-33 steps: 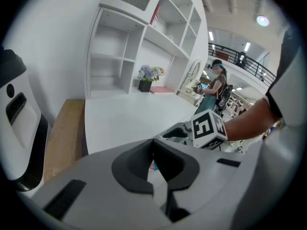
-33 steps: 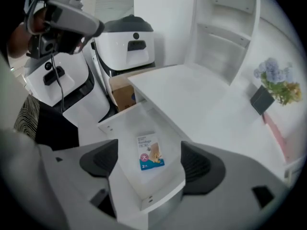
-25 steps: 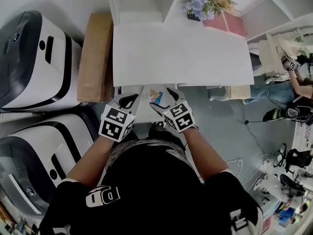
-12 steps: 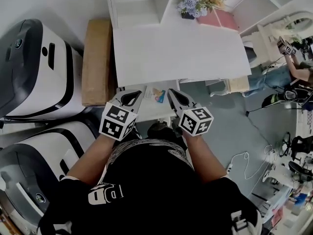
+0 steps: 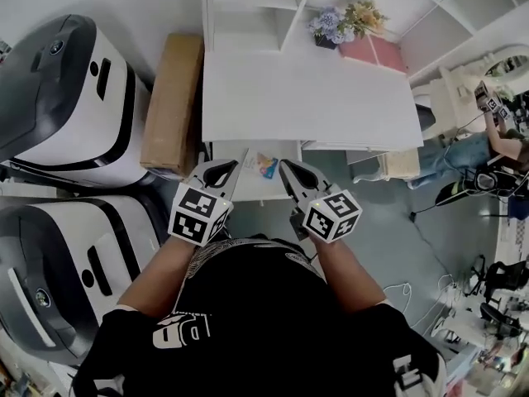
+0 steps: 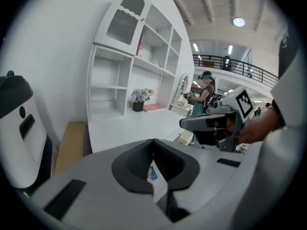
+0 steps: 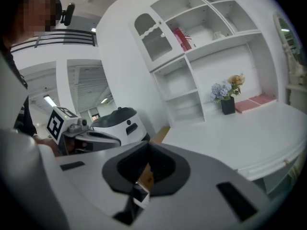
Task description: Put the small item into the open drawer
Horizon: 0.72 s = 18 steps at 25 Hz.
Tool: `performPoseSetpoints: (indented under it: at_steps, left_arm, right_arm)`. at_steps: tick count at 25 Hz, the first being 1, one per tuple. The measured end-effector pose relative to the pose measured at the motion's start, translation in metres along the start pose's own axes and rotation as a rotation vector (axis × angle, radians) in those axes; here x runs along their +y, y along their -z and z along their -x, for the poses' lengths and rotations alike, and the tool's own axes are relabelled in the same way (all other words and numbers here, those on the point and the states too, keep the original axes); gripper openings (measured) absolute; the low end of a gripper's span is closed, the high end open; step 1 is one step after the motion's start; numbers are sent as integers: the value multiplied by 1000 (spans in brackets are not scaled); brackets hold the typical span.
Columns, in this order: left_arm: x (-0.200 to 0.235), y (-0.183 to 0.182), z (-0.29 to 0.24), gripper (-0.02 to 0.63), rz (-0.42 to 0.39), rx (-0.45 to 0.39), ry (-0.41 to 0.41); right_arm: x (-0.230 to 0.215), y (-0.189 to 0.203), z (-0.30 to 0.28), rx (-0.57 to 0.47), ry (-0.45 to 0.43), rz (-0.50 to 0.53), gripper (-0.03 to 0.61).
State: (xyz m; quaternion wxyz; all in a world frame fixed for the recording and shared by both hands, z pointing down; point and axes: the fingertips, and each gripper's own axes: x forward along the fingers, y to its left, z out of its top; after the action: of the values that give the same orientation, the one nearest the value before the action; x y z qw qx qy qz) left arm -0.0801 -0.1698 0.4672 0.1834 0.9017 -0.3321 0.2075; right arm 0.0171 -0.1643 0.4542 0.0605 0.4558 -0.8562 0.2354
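Left claw (image 5: 225,170): shut, the pads together with nothing between them. It hangs low over the near left part of the drawer.
Right claw (image 5: 291,172): shut as well and empty. It sits just right of my left claw, without touching it.
Small item (image 5: 266,165): a bright little packet or card, I can't tell which. It lies ahead of both claws and between them, on the drawer floor, and neither claw touches it.
Drawer (image 5: 248,190): open, standing out from under the table's front edge, right below and ahead of my claw tips.
Table (image 5: 314,98): white and bare-topped, beyond the drawer.
Flowers (image 5: 343,21): far ahead and to the right, at the back of the table.
Cardboard box (image 5: 172,102): ahead and left of my left claw, beside the table.
Step in hand: by my reading the item already rests in the drawer, so the placing looks done.
Next move: draw both claws back toward me and upward, clear of the drawer walls, without nudging the item.
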Motion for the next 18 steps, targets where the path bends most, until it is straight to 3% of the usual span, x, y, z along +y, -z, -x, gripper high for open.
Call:
performPoseSetpoints:
  at_steps: [7,11,18]
  left_arm:
    - [-69,3,3,14,75,-68,-47]
    - [-118,23,3,14,153,-82,-44]
    - [-179,59,12,14,184,-66,-81]
  right_arm:
    - [8,6,68,-17,-88,69,8]
    - [-5,38,114,32,-106,9,8]
    - [-13,66,170,31,-169,-61,8]
